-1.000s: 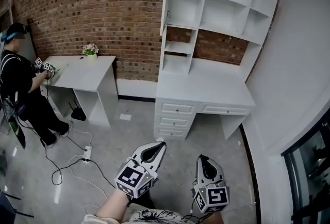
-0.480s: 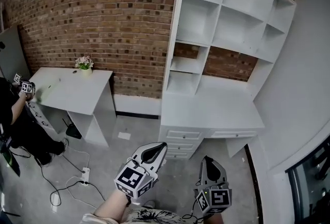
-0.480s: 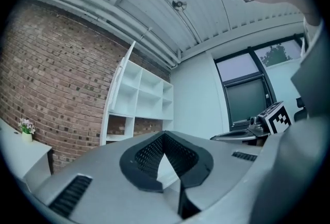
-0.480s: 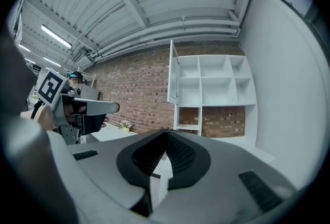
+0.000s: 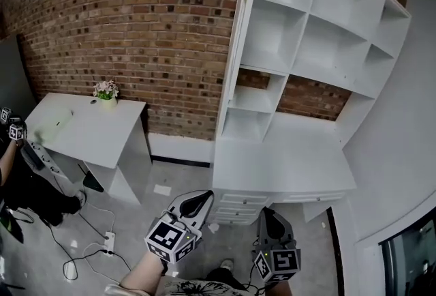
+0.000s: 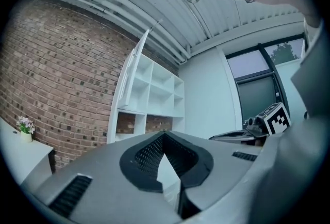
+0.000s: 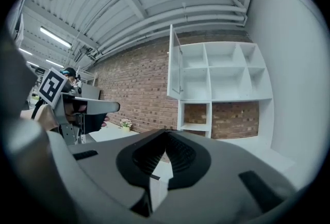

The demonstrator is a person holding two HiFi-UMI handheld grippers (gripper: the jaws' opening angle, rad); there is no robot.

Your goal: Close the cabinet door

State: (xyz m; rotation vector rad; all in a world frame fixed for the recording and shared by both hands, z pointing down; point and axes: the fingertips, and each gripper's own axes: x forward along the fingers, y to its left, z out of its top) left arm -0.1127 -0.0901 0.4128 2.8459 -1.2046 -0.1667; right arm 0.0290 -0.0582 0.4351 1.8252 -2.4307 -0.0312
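Left gripper (image 5: 203,198) and right gripper (image 5: 267,213) both pinched closed on nothing, square markers (image 5: 168,239) on each, cabinet door (image 7: 175,63) swung open.

A flower pot (image 5: 105,91) was set at the back edge of the table (image 5: 88,131); a power strip (image 5: 107,244) and cable (image 5: 75,262) were laid on the floor (image 5: 139,209).

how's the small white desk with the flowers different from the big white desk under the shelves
The small white desk carries a little pot of flowers; the big white desk has a bare top. The big white desk has drawers below and a white shelf unit above; the small white desk shows neither. Both are white and stand against the brick wall.
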